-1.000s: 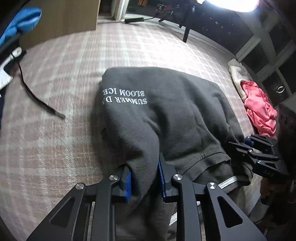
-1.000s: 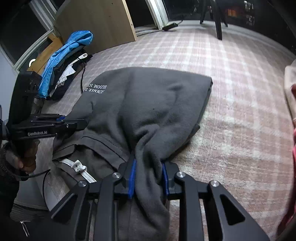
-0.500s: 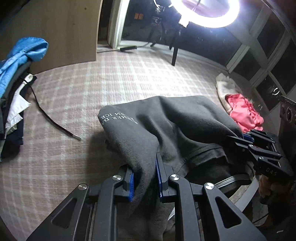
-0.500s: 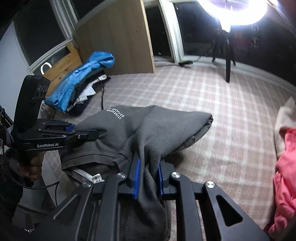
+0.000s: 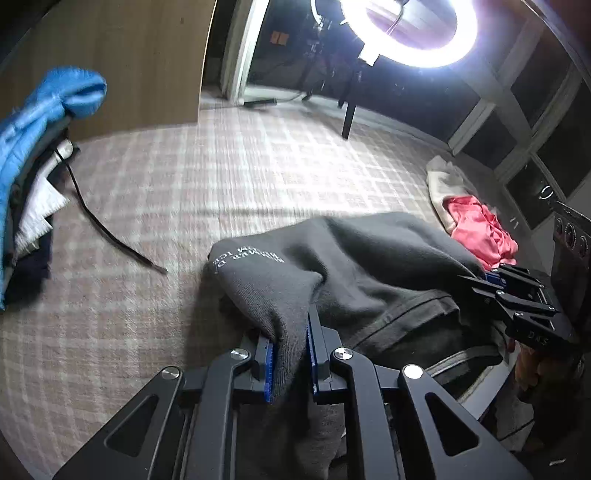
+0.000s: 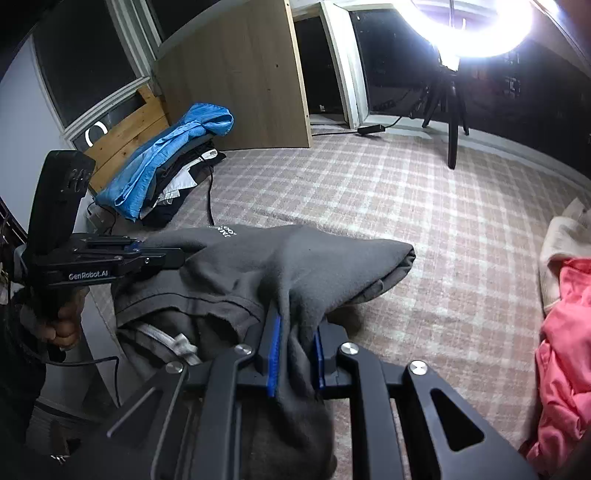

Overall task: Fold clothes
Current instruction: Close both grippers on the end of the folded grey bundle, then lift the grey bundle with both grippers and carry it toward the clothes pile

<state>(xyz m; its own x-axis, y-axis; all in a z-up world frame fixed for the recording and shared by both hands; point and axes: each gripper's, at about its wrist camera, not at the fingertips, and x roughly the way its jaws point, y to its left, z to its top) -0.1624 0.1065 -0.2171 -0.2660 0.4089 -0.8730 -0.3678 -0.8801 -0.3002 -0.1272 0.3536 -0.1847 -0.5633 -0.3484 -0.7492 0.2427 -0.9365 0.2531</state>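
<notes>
A plaid pink-and-cream carpet (image 6: 388,206) covers the floor. A bright ring light (image 5: 410,33) glares from the top of both views, its dark tripod (image 6: 452,122) standing on the carpet's far edge. A tall wooden panel (image 6: 236,85) leans beside a dark doorway (image 6: 325,66) — in front of it sits a pile of clothes topped by a blue jacket (image 6: 166,162). A black cable (image 5: 99,225) trails from that pile across the carpet. Off to the other side lie a pink garment (image 5: 480,232) and a cream cloth (image 5: 441,184), touching

Plaid carpet (image 5: 229,177) w/ clothes pile (image 6: 166,173), cable (image 5: 110,236)
</notes>
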